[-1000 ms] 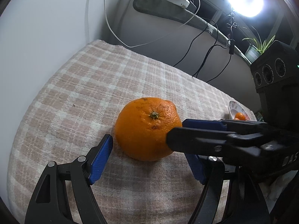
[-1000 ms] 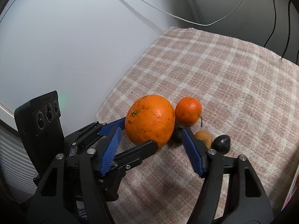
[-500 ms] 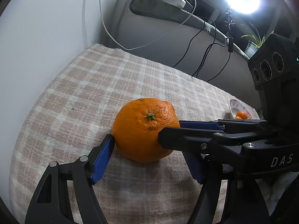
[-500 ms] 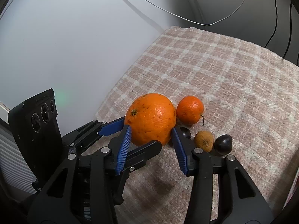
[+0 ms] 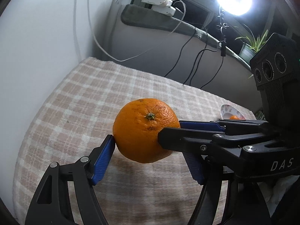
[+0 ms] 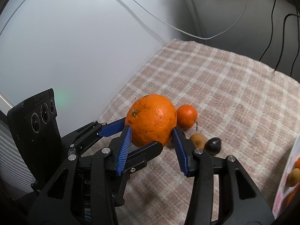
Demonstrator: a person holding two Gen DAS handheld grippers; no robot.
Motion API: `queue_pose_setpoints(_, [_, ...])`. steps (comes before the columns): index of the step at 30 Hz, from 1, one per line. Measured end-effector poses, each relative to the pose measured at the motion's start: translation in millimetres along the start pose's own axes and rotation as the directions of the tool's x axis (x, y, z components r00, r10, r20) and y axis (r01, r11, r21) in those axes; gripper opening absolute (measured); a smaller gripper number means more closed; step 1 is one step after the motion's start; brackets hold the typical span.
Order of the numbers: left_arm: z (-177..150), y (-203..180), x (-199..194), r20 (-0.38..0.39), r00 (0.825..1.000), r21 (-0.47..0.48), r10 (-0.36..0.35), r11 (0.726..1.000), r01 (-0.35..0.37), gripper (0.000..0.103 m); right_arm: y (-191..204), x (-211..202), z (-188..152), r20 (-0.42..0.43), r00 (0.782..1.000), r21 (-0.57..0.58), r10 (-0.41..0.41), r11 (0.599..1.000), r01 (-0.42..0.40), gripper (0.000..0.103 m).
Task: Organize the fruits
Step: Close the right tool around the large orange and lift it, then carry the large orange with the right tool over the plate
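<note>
A large orange (image 5: 144,129) (image 6: 151,118) hangs just above the checked cloth (image 5: 78,101), its shadow beneath it. My left gripper (image 5: 148,148) is shut on it: the left blue pad (image 5: 105,153) presses its side, and the right pad is partly hidden behind the other tool. My right gripper (image 6: 151,130) is also shut on the orange, both blue pads (image 6: 124,144) against its lower flanks. In the left wrist view the right gripper (image 5: 169,131) reaches in from the right.
On the cloth behind the orange lie a small mandarin (image 6: 186,115), a little brownish fruit (image 6: 197,140) and a dark fruit (image 6: 212,145). A patterned plate (image 5: 225,108) (image 6: 286,170) holding fruit stands to the right. A wall borders the left; cables hang at the back.
The right gripper's jaws closed onto the orange, and the left pad came against its side. Both grippers then rose, lifting the orange off the cloth.
</note>
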State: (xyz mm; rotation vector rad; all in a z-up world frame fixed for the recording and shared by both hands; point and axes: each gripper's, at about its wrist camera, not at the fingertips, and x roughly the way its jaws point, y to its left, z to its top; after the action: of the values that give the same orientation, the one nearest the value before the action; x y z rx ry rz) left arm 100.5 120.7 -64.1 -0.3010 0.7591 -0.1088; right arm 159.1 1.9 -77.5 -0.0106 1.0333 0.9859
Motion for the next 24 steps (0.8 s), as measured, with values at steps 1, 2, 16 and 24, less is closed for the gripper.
queue_pose_setpoints(1, [1, -5, 1, 0.001, 1.0, 0.009, -0.003, 1.0, 0.003, 0.072, 0, -2, 0, 0.005, 1.0, -0.002, -0.007, 1.0, 0.007, 0.047])
queue_pose_setpoints(2, [2, -9, 2, 0.003, 1.0, 0.015, -0.006, 1.0, 0.006, 0.072, -1, -7, -1, 0.012, 1.0, -0.004, -0.012, 1.0, 0.012, 0.047])
queue_pose_setpoints(16, [10, -68, 17, 0.007, 0.998, 0.099, -0.063, 0.993, 0.062, 0.071, -40, -65, -13, 0.079, 0.995, 0.043, -0.064, 0.997, 0.061, 0.047])
queue_pose_setpoints(24, [16, -100, 30, -0.004, 0.995, 0.134, -0.097, 0.986, 0.097, 0.071, -67, -94, -23, 0.11, 0.989, 0.079, -0.096, 0.993, 0.088, 0.047])
